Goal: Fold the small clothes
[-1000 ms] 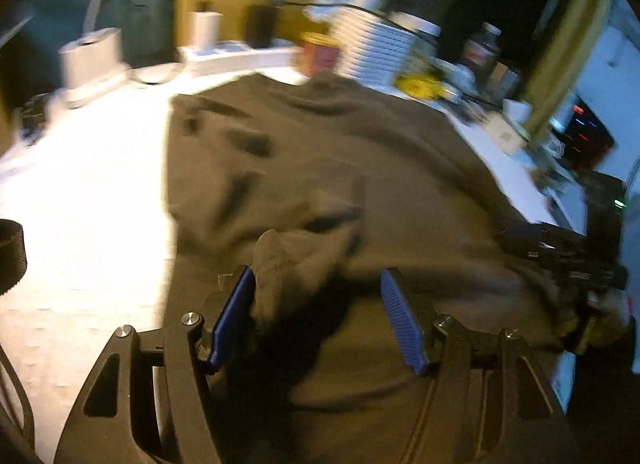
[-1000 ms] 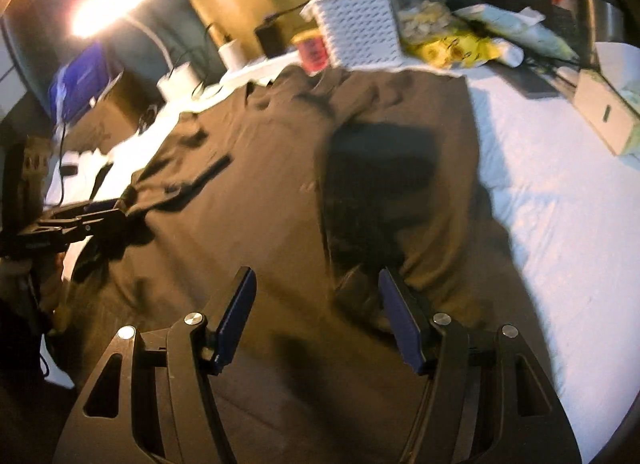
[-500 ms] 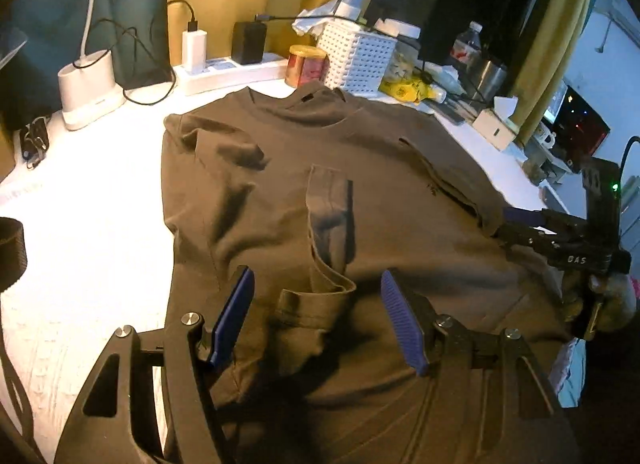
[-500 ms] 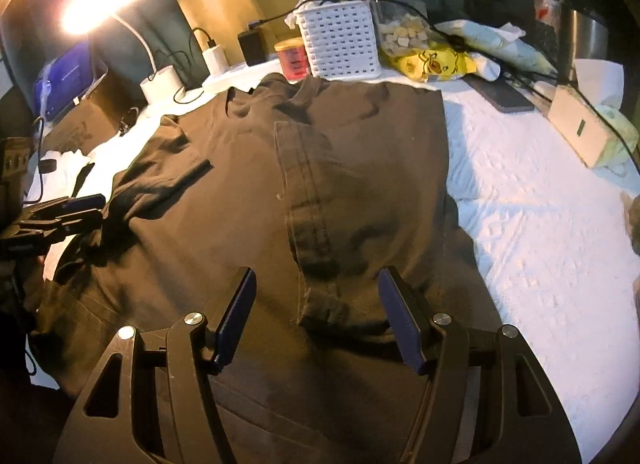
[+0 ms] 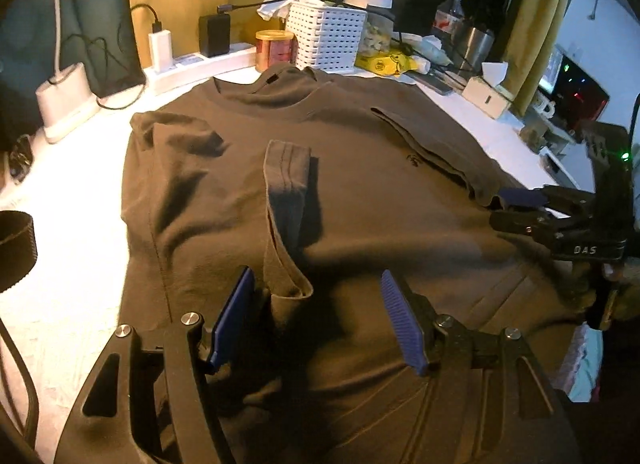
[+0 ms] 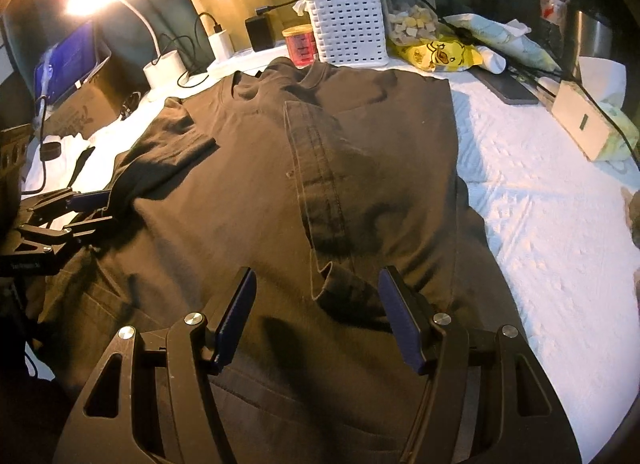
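Surface: white bedspread point(image 6: 532, 200) under our shirt point(image 5: 360, 192)
Left gripper point(image 5: 318, 316): spread, folded sleeve strip point(image 5: 286, 200) just ahead
Right gripper point(image 6: 316, 314): spread above the hem

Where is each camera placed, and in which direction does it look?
Left wrist: sits behind the open left gripper, facing along the brown T-shirt toward the white basket; the right gripper shows at right.
Right wrist: sits behind the open right gripper, facing likewise; the left gripper shows at left.
Shared: shirt, basket, red jar.
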Demonstrator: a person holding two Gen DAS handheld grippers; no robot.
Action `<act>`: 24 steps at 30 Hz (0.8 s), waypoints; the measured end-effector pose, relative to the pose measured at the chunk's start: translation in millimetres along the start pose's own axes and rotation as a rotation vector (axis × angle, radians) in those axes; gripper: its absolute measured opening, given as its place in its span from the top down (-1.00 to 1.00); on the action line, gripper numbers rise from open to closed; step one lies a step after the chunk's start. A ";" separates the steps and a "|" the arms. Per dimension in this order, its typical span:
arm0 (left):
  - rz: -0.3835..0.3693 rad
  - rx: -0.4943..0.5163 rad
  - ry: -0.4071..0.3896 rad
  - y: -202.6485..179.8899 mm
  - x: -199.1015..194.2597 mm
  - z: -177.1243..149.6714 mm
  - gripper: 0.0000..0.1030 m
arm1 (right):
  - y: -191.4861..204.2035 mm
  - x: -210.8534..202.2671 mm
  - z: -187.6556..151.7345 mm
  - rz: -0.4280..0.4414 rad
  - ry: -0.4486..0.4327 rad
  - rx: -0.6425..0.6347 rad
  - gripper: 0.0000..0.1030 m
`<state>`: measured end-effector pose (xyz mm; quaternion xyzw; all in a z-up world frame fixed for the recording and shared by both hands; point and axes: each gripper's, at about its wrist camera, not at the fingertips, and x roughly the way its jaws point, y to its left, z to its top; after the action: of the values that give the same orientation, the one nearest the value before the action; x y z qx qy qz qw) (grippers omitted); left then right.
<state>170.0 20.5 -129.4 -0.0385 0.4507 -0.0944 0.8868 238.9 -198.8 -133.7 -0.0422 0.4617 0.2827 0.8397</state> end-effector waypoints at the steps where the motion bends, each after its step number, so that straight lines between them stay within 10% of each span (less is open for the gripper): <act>1: 0.030 0.009 0.004 -1.9 -0.9 0.2 -0.28 | 0.4 -1.9 -0.5 -0.001 -0.003 0.000 -0.30; 9: 0.220 0.004 -0.040 0.1 -20.1 1.4 -0.31 | 6.1 -19.6 -0.9 -0.006 -0.034 -0.009 -0.30; 12: 0.268 -0.035 -0.076 5.9 -33.6 3.1 -0.90 | 8.7 -24.3 -1.4 -0.006 -0.042 -0.013 -0.30; 24: 0.295 0.033 -0.107 -11.3 -62.2 2.2 -0.90 | 20.0 -67.1 5.3 -0.050 -0.185 0.015 -0.30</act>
<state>134.5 22.0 -77.1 0.0377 0.4021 0.0319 0.9143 204.9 -209.6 -73.3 -0.0213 0.3832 0.2608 0.8858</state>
